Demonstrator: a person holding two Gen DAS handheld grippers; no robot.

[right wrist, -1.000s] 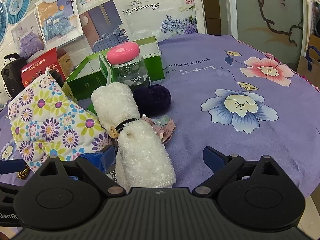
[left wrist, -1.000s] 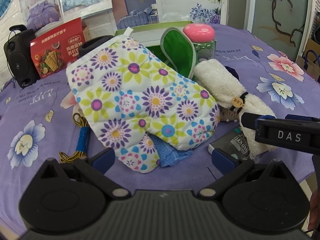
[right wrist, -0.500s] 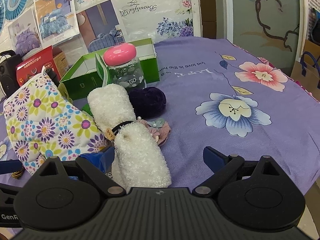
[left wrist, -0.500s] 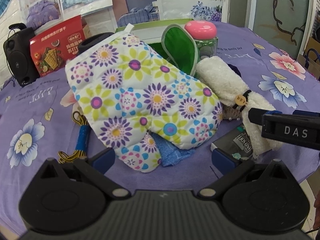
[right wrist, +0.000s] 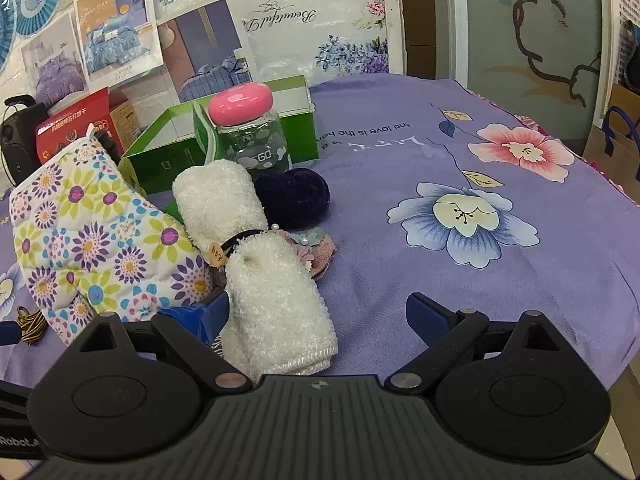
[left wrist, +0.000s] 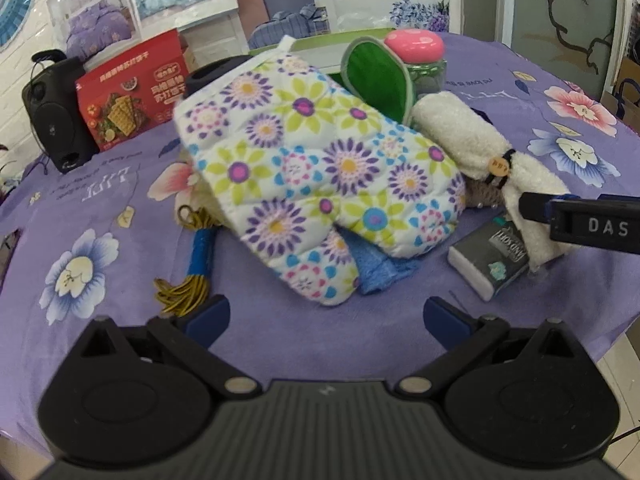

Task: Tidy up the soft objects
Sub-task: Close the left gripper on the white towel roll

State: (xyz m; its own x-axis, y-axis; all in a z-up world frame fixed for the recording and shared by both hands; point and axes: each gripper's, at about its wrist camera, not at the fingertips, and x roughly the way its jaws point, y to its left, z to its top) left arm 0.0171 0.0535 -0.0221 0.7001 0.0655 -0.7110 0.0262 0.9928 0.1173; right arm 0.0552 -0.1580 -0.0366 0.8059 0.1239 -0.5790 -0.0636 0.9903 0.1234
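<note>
Left gripper (left wrist: pixel 326 314): jaws spread wide, empty, low centre of frame; floral oven mitt (left wrist: pixel 316 164) lies just above. Right gripper (right wrist: pixel 318 314): jaws apart, straddling the rolled white towel (right wrist: pixel 260 256), centre-left of frame.

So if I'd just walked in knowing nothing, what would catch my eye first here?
Probably the flowery quilted oven mitt, lying mid-table on a purple floral tablecloth, partly over a blue cloth. To its right lies a rolled white fluffy towel cinched by a black band, with the open right gripper just short of it. Behind them a pink-lidded jar stands before a green box.
</note>
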